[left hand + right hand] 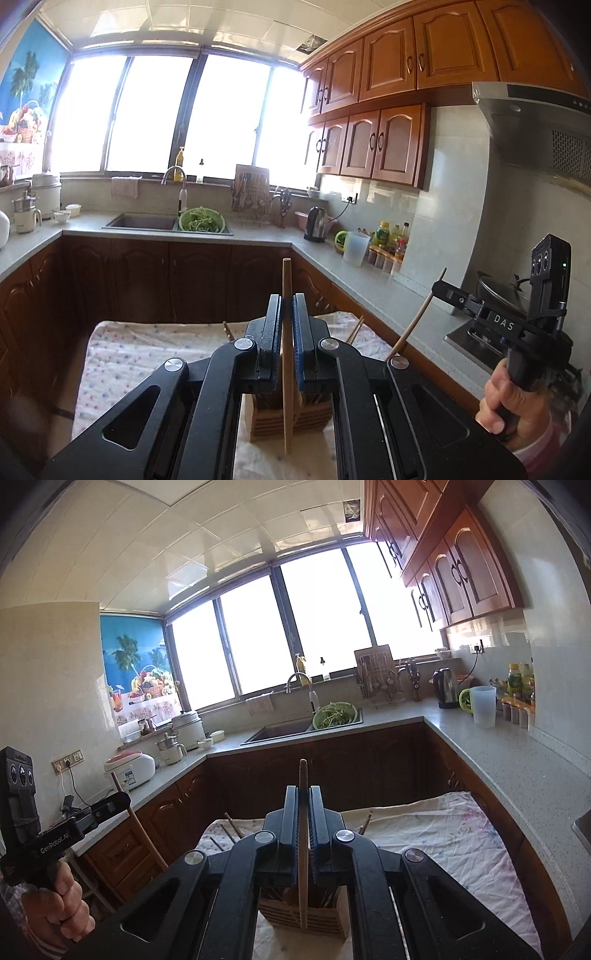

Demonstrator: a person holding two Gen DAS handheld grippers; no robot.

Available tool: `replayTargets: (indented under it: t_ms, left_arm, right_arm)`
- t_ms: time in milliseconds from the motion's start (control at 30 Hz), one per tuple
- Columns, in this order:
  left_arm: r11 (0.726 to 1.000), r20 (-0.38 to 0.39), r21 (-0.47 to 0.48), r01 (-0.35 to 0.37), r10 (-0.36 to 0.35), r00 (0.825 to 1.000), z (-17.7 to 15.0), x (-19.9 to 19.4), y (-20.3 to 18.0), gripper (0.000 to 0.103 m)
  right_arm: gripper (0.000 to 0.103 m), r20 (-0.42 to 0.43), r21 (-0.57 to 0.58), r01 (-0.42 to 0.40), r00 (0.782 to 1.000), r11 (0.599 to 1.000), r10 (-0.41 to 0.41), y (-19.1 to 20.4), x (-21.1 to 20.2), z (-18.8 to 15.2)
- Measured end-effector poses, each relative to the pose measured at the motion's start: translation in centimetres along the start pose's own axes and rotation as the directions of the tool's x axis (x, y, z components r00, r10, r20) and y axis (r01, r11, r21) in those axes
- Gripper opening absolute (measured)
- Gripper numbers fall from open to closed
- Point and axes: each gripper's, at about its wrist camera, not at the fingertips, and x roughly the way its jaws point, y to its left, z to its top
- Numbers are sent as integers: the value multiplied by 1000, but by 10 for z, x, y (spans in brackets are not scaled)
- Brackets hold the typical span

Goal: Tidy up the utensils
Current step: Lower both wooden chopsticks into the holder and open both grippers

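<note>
Left hand-held gripper (287,295) pinching one upright chopstick (286,280); right hand-held gripper (303,788) pinching another chopstick (303,775). Both above the wooden holder (273,417) on the cloth-covered tabletop (147,343).

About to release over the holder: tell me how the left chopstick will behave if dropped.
The chopstick looks stiff and light, being thin, straight wood. It is slim and probably round, so it may roll on the cloth if it misses the holder.

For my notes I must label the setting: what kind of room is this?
A home kitchen, most likely. A sink sits in the counter under the window, wooden wall cabinets hang above, and an electric kettle and a rice cooker stand on the counter.
</note>
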Motion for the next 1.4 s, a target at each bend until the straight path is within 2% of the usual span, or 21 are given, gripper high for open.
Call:
replayTargets:
  t_ms: [133, 267, 533, 733, 867, 1300, 1400]
  left_arm:
    - [999, 30, -16, -31, 32, 999, 11, 27, 6, 5]
    - [996, 49, -46, -73, 75, 996, 4, 56, 14, 5]
    - [987, 51, -101, -124, 129, 990, -47, 86, 28, 5]
    - [987, -27, -95, -133, 131, 991, -80, 98, 33, 5]
    - [987, -59, -93, -128, 122, 991, -90, 100, 34, 5]
    - [991, -106, -80, -112, 103, 989, -84, 109, 35, 6]
    - [991, -120, -76, -111, 101, 988, -82, 111, 35, 6]
  right_arm:
    - [5, 24, -3, 13, 1000, 1000, -13, -4, 17, 15]
    - [5, 21, 11, 26, 999, 1000, -27, -13, 37, 12]
    - [5, -63, 61, 48, 997, 997, -44, -35, 68, -28]
    - [5, -133, 90, 57, 990, 994, -45, -44, 87, -57]
    - [5, -172, 99, 62, 984, 993, -45, -46, 95, -69]
    - [5, -181, 117, 69, 982, 991, -47, -49, 100, -73]
    - [11, -179, 129, 60, 983, 990, -36, -52, 99, -74]
